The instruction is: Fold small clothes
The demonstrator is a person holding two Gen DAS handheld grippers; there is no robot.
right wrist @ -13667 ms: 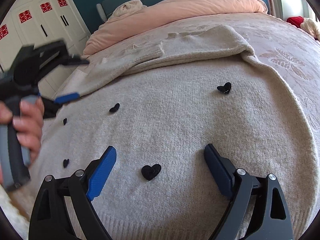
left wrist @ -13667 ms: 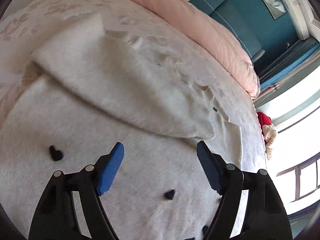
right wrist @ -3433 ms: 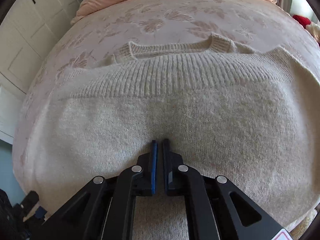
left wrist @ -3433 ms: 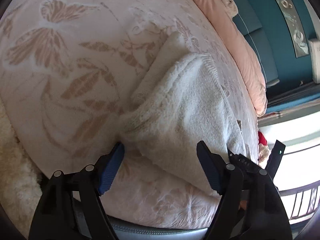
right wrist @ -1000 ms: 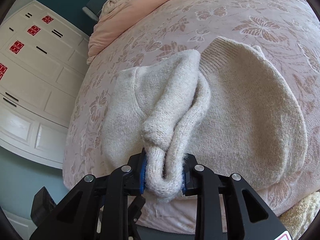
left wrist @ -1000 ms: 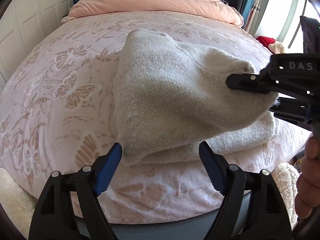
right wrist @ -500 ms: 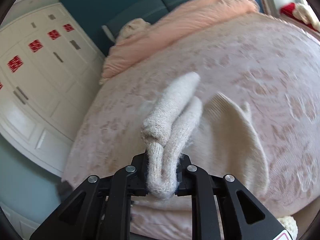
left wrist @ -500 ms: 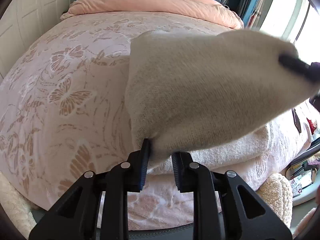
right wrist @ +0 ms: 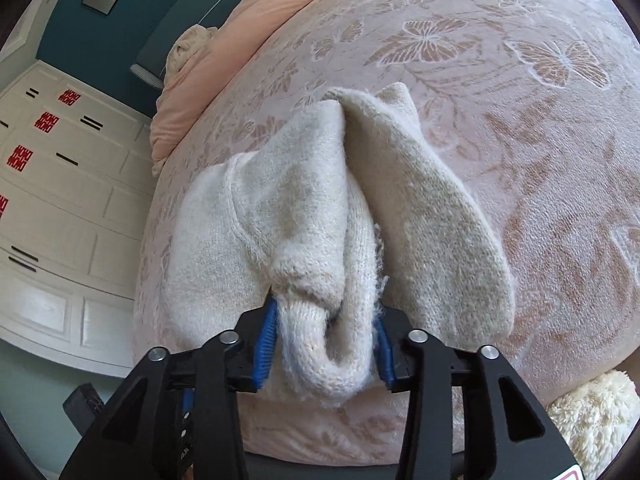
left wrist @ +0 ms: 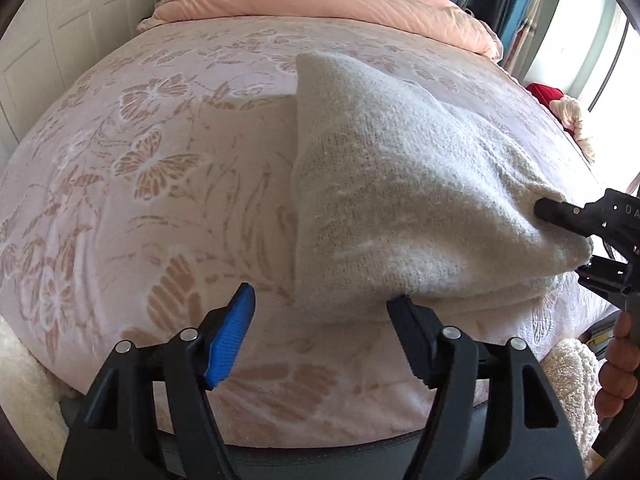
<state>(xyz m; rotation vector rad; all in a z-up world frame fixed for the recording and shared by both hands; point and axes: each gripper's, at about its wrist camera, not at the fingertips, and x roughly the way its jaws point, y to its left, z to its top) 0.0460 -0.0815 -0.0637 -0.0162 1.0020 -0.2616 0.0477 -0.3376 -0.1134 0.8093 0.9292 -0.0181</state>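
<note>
Sweater (right wrist: 304,224) bunches in right hand-held gripper (right wrist: 324,344), clamped; left hand-held gripper (left wrist: 320,336) gapes low beside it.

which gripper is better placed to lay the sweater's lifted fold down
Right. The right gripper is shut on the cream sweater's bunched edge, holding it above the bed. The left gripper is open and grips nothing.

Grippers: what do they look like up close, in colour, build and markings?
Both match: black angular plastic frames with triangular cut-outs and silver round screw heads. The left gripper has ribbed blue pads on its fingers; the right gripper has the same. White letters "DA" show on the right one's side. A bare hand holds it; no sleeve or cable shows.
</note>
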